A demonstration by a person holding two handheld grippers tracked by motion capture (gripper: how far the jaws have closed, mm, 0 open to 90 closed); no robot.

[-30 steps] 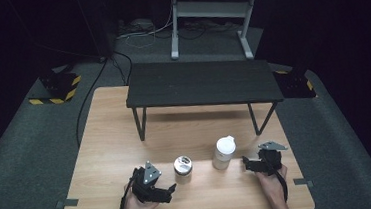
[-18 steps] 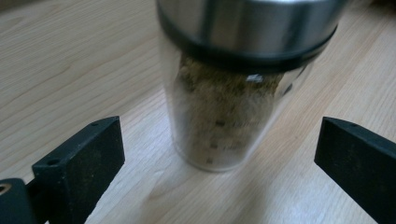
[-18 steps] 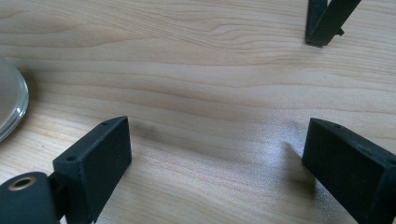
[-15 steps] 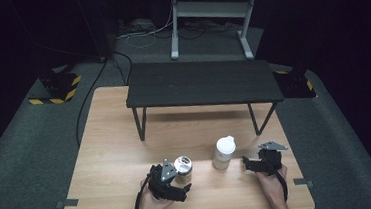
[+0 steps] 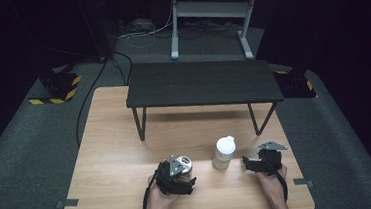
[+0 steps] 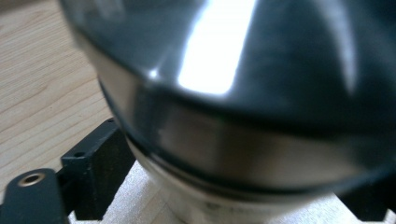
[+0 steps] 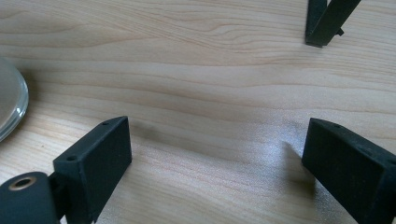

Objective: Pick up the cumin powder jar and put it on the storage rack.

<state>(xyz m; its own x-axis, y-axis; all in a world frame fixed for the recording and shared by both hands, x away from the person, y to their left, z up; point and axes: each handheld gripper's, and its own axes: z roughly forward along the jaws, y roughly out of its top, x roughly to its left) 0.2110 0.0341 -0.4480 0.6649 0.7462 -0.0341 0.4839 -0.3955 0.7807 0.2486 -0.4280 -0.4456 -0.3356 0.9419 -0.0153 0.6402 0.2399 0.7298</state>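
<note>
A shiny metal cup (image 5: 182, 161) stands on the wooden table (image 5: 111, 140) near its front edge. My left gripper (image 5: 182, 169) reaches around it, and its jaws have just been closing with the cup between them. In the left gripper view the cup (image 6: 233, 107) looms close and blurred, and both jaws lie against its sides. A white bottle (image 5: 223, 152) stands upright to the right of the cup. Just right of the bottle, my right gripper (image 5: 247, 164) points toward it and stands open over bare wood (image 7: 215, 154). The bottle's pale rounded edge (image 7: 9, 107) shows at the left.
A low black bench (image 5: 202, 83) spans the back half of the table, and one of its legs (image 7: 327, 23) shows in the right gripper view. Bare wood lies to the left of the cup and under the bench. Dark floor with cables surrounds the table.
My left gripper slid rightward and forward until its jaws came around the metal cup. The right gripper and the white bottle kept still.
</note>
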